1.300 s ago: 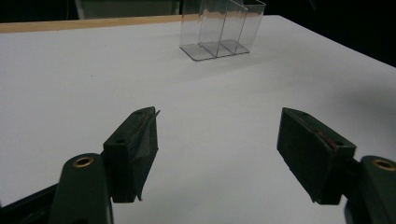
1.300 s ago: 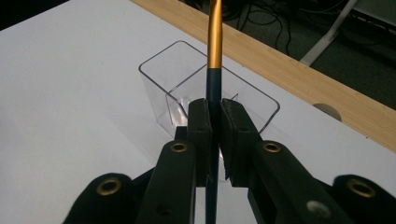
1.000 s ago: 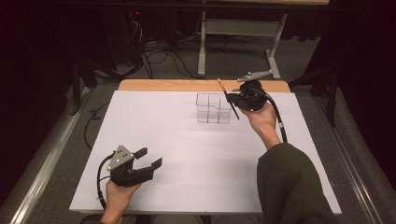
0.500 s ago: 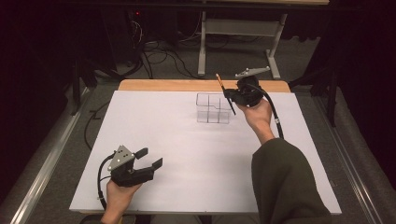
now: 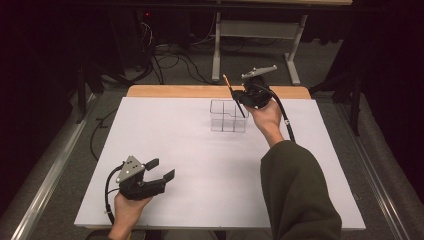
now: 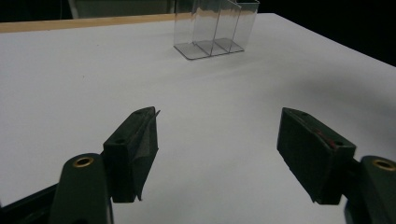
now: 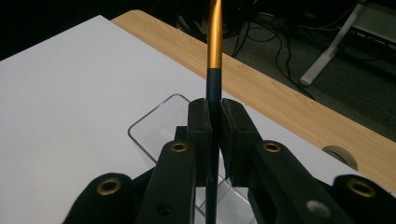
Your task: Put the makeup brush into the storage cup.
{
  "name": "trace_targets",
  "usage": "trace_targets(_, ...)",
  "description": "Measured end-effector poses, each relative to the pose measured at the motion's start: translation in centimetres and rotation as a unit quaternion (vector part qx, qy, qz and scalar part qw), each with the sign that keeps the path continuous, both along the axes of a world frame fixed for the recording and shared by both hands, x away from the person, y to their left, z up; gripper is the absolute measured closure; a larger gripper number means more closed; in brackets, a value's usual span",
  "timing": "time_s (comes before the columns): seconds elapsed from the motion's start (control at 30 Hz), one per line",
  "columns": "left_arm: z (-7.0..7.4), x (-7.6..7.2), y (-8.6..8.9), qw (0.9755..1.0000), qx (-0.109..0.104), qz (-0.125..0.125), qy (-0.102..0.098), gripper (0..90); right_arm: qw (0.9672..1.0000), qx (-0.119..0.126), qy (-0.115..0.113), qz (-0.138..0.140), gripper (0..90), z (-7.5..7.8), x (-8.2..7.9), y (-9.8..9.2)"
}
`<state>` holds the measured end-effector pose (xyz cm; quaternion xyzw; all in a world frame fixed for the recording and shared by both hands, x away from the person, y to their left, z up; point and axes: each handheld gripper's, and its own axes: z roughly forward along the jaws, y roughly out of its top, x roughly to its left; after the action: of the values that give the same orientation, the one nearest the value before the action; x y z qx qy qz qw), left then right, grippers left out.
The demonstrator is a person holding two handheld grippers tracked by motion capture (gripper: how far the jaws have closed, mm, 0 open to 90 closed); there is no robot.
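A clear plastic organizer (image 5: 228, 115) with several compartments stands on the white table top (image 5: 190, 145) toward the back, also seen as the organizer (image 6: 215, 28) and the organizer (image 7: 156, 128). My right gripper (image 5: 243, 98) is raised over its right side, shut on a thin dark pen with an orange end (image 5: 233, 94). The pen (image 7: 214, 70) rises straight up between the shut jaws, its lower end above a compartment. My left gripper (image 5: 159, 172) rests open near the front left of the table, and my left gripper (image 6: 219, 142) has nothing between its jaws.
A wooden strip (image 5: 170, 91) runs along the table's far edge. Beyond it are white stand legs (image 5: 217, 55) and cables (image 5: 165, 55) on the floor. A dark sleeve (image 5: 295, 195) reaches over the table's front right.
My right gripper has lifted and shifted slightly left and back with the pen, bringing it over the organizer. The left gripper has stayed put.
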<state>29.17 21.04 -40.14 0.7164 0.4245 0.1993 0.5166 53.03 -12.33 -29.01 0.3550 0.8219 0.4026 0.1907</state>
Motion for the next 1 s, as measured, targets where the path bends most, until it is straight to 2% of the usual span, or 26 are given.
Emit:
trace_targets(0.17,0.0,0.0,0.1,1.0000,-0.001,0.001,0.000,29.5,1.0000,0.000,-0.007,0.001,84.7,-0.4,0.5,0.6)
trace_targets(0.37,0.0,0.0,-0.1,1.0000,0.000,-0.001,0.002,29.5,0.9998,-0.014,-0.011,-0.002,84.8,-1.1,1.2,0.8)
trace_targets(0.5,0.0,0.1,0.0,1.0000,-0.003,0.001,0.003,29.5,0.9999,-0.005,-0.013,-0.009,84.8,-1.4,1.6,0.8)
trace_targets(1.0,0.0,0.1,-0.2,1.0000,0.002,-0.003,0.001,29.6,0.9998,-0.011,-0.007,-0.016,84.7,-2.1,2.1,0.7)
